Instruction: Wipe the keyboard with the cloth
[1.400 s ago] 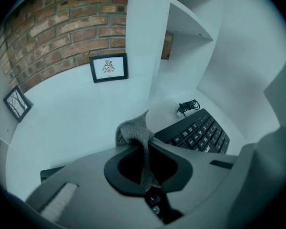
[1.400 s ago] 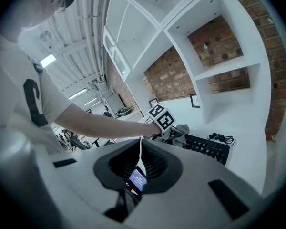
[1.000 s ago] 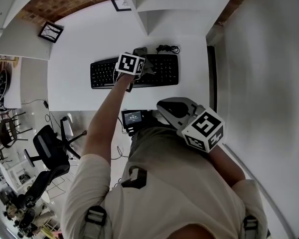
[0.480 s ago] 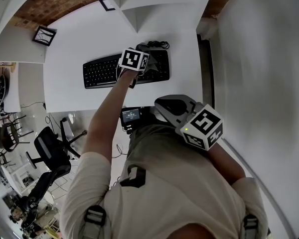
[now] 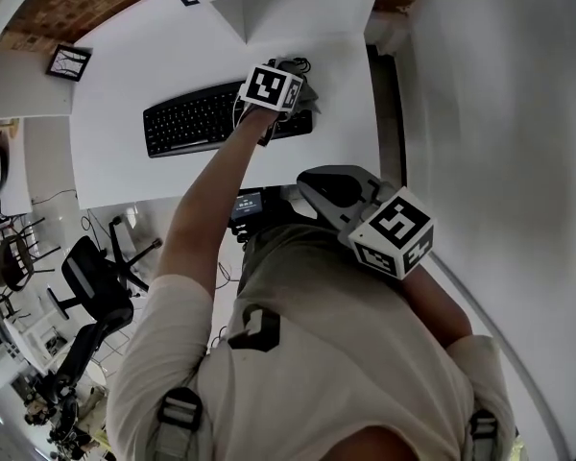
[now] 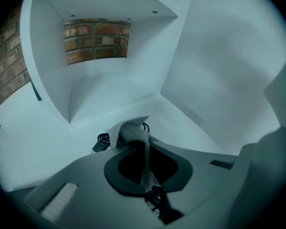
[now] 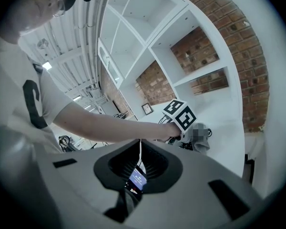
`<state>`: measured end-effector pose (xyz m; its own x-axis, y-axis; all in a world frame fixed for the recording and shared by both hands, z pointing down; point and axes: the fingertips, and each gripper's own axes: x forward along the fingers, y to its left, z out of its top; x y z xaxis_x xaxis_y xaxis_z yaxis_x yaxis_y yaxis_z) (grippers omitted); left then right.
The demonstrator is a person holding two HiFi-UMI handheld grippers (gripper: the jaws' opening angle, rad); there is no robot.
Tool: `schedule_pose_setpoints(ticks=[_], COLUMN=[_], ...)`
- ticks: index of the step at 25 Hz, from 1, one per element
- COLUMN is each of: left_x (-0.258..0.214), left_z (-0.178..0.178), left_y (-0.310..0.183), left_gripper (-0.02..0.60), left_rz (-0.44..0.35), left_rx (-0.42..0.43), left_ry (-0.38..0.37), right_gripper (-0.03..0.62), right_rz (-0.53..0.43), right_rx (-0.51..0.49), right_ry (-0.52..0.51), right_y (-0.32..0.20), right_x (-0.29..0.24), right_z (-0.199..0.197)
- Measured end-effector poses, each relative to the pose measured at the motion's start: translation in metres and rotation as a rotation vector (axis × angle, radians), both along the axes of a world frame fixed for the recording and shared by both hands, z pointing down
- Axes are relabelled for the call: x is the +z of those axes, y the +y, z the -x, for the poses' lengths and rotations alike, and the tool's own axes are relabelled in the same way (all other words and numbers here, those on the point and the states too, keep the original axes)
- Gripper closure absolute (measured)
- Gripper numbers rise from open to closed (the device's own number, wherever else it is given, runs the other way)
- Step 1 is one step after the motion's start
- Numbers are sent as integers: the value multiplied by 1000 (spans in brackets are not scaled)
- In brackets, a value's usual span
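left gripper (image 5: pixel 290 102) clamped on cloth (image 6: pixel 132 131) at right end of keyboard (image 5: pixel 194 121); right gripper (image 5: pixel 314 184) jaws together, empty, held near torso (image 5: pixel 317 353)

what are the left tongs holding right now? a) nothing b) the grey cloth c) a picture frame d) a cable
b: the left gripper view shows the grey cloth pinched in the left tongs, bunched up past their tips.
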<state>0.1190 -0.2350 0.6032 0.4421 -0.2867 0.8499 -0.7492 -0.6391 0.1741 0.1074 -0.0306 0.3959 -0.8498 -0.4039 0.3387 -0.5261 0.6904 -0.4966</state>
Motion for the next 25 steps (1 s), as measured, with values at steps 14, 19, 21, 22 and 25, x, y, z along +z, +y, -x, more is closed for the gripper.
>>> schedule_pose_setpoints(ticks=[14, 19, 21, 22, 25], left_x=[6, 8, 7, 5, 0], left_z=[-45, -47, -46, -45, -44], left_y=[16, 23, 23, 23, 23], left_gripper=[572, 572, 572, 572, 572], left_rz=[7, 5, 1, -2, -18], left_rx=[140, 163, 163, 163, 161], left_ry=[-24, -28, -25, -23, -13], right_gripper=[588, 588, 588, 588, 588], right_rz=[-1, -8, -11, -11, -12], right_rx=[38, 33, 26, 24, 18], right_ry=[10, 13, 14, 14, 13], right_y=[3, 4, 4, 4, 6], right_x=[0, 0, 0, 0, 0], right_z=[-12, -9, -7, -6, -3])
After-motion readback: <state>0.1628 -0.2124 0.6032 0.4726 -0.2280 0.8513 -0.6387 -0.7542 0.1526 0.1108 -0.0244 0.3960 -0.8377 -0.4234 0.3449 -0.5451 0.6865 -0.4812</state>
